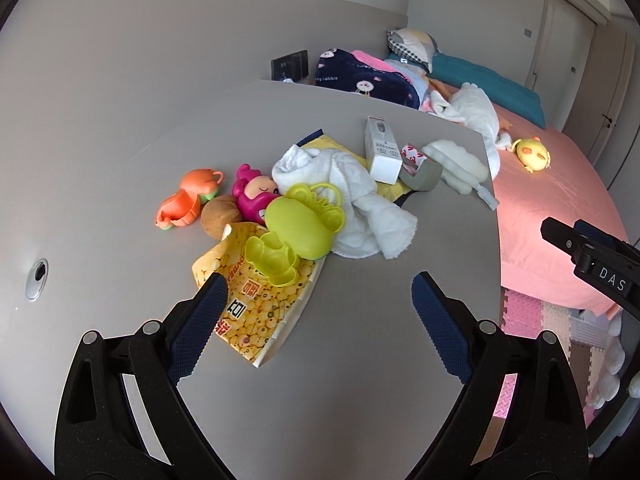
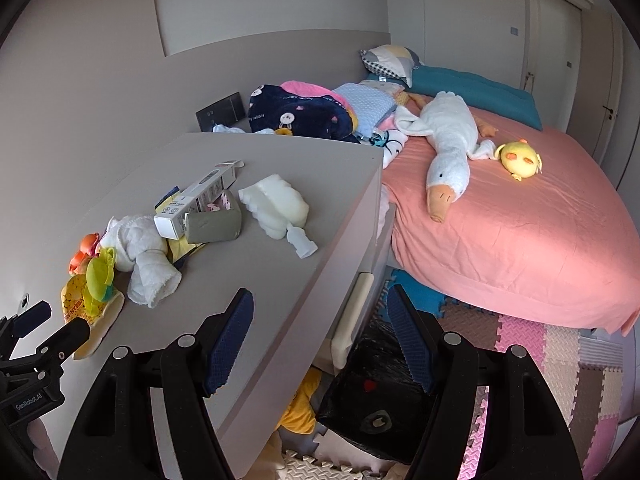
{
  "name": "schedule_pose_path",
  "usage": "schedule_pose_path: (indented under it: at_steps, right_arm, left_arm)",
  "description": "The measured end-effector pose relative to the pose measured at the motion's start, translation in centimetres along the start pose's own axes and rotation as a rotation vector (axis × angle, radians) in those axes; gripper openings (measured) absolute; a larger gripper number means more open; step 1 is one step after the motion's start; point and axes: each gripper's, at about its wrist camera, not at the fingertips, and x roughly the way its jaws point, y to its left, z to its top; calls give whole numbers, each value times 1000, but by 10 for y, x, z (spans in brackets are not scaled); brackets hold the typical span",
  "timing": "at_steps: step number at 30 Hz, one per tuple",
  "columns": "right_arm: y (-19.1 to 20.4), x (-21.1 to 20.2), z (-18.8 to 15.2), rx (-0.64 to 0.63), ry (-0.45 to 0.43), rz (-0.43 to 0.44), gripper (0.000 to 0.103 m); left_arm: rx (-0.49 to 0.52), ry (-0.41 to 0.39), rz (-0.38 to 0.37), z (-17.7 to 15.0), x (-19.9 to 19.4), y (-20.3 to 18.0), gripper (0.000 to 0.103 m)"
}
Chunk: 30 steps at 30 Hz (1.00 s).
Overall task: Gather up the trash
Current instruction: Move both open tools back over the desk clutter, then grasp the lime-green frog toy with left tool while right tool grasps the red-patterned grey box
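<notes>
A: Currently, where is the trash located?

B: A yellow snack bag [image 1: 248, 300] lies flat on the grey surface [image 1: 360, 340], partly under a lime-green plastic toy [image 1: 296, 232]. Behind it sit a brown ball [image 1: 218, 216], a pink doll [image 1: 256, 192] and an orange toy [image 1: 188, 200].

A: Other items?

B: A white towel [image 1: 360, 200] lies beside the green toy. Farther back, a white carton [image 2: 196, 204] leans on a grey tape dispenser [image 2: 214, 226]; a white foam piece [image 2: 276, 204] lies just right of them.

A: Finger state?

B: Left gripper [image 1: 320, 296]: fingers spread, nothing between them; the left fingertip overlaps the bag's near corner, contact cannot be confirmed. Right gripper [image 2: 320, 312]: fingers spread, empty, over the surface edge, above a black trash bag [image 2: 372, 380] on the floor.

A: Surroundings?

B: A bed with a pink sheet [image 2: 520, 220] carries a plush goose [image 2: 448, 152] and a yellow plush chick [image 2: 520, 160].
</notes>
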Motion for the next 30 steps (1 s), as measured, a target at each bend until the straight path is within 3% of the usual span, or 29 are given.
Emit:
schedule_pose_path:
  at_steps: [8,16,20,30]
  right_arm:
    - [23,14,8,-34,8,26,70]
    - [32,32,19,-41,20,39,70]
    - [32,40,26,-35,25,52,70]
    - [47,63,37,-35,51,130,70]
  left_arm:
    - [-26,2,30,3,9,26,90]
    - [82,-21,44,18,28,12,90]
    - [100,-1,68,24,45,12,76]
    - [119,40,57,30,71,17,75]
